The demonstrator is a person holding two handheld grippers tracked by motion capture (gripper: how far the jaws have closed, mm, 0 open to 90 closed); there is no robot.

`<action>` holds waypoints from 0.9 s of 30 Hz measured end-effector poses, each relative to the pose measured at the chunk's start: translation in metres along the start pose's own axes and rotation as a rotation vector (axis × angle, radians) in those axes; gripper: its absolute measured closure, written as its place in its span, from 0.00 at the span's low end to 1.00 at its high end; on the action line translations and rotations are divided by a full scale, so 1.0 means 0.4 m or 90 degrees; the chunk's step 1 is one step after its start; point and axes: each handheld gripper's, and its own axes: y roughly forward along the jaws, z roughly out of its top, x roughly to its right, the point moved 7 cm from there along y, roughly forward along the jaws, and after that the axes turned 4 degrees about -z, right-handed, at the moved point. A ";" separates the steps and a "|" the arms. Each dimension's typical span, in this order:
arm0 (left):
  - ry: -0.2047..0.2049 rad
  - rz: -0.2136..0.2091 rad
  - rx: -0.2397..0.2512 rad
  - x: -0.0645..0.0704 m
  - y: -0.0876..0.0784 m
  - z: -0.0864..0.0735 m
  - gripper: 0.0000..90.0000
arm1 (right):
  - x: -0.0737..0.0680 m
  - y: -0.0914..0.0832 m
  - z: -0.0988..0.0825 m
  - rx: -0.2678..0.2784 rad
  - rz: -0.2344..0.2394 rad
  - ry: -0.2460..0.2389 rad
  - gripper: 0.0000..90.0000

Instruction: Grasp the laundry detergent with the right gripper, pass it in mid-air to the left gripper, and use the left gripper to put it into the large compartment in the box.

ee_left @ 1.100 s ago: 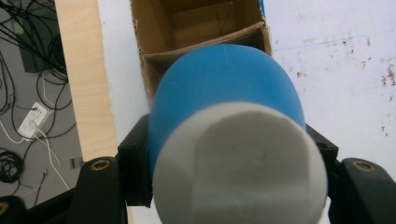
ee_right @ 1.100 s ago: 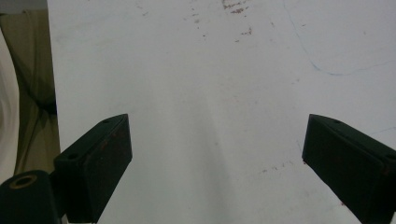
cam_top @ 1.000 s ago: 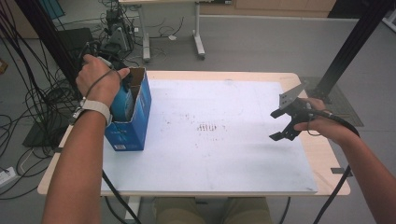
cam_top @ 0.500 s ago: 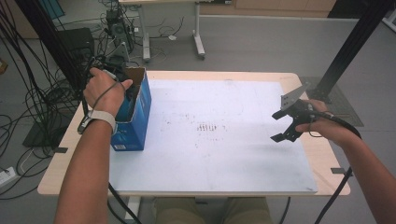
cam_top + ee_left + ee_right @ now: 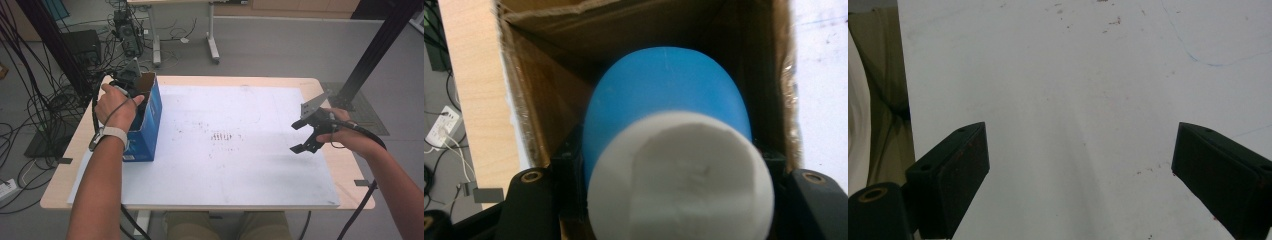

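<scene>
— From up here the left gripper [image 5: 131, 89] is mostly hidden behind the hand and the blue box [image 5: 145, 125]. What's it holding?

— Its own camera shows the jaws clamped on a blue bottle [image 5: 667, 105] with a white cap [image 5: 680, 177], down inside the carton; the bottle's base is out of sight. It sits lower than a second ago.

— And the right gripper [image 5: 302, 136]?

— Unmoved, jaws wide, empty, over the white sheet [image 5: 250, 165].

Even, soft indoor light is seen throughout; the blue round-bodied plastic bottle [image 5: 664, 105] with its white cap is blurred at close range.
</scene>
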 end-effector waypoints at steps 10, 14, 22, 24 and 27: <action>0.003 -0.002 0.000 -0.001 0.015 -0.005 0.41 | -0.001 0.007 -0.001 -0.002 0.002 0.000 0.09; 0.001 -0.001 -0.001 -0.001 0.016 -0.006 0.41 | -0.001 0.008 0.001 -0.001 0.003 -0.001 0.09; -0.002 -0.004 -0.003 -0.003 0.015 -0.011 0.41 | -0.002 0.008 0.001 -0.002 0.002 -0.002 0.09; -0.003 -0.003 -0.003 -0.004 0.015 -0.011 0.41 | -0.002 0.007 0.001 -0.002 0.002 -0.004 0.09; -0.002 -0.003 -0.003 -0.003 0.015 -0.011 0.41 | -0.002 0.006 0.001 -0.001 0.002 -0.003 0.09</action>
